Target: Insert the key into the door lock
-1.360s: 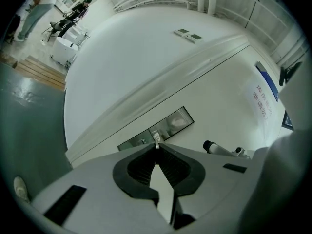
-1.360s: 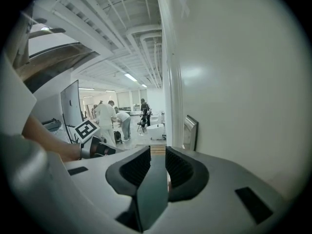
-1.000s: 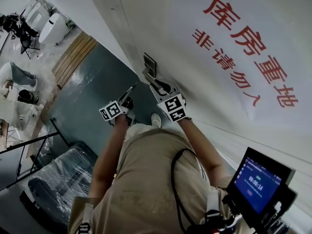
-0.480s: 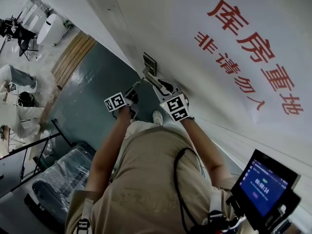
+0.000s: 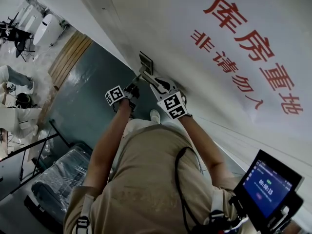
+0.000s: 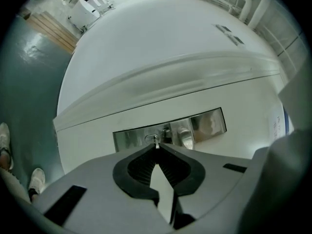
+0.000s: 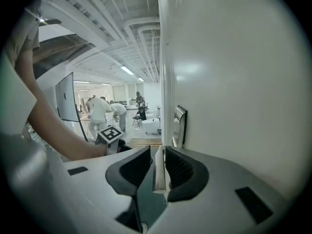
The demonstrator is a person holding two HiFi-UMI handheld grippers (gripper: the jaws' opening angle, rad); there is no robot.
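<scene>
A steel lock plate (image 6: 207, 122) sits on the white door (image 5: 204, 82), with the keyhole cylinder (image 6: 151, 138) at its left part. My left gripper (image 6: 156, 151) is shut on a small silver key (image 6: 156, 143). The key's tip is right at the keyhole; I cannot tell whether it has entered. In the head view the left gripper (image 5: 132, 88) points up at the lock plate (image 5: 146, 61). My right gripper (image 7: 158, 152) is shut on the silver door handle (image 7: 158, 172), just below the lock plate (image 7: 179, 125). Seen from the head, the right gripper (image 5: 161, 86) is on the handle (image 5: 149, 80).
Red characters (image 5: 248, 48) are printed on the door. A monitor (image 5: 268, 184) hangs at the lower right. Plastic-wrapped goods (image 5: 58, 179) lie on the dark floor at the lower left. People in white (image 7: 102, 112) work far behind. My shoes (image 6: 35, 180) stand near the door.
My left gripper has moved up the picture, closer to the lock plate, and rolled a little with the key in it. The right gripper has stayed on the handle.
</scene>
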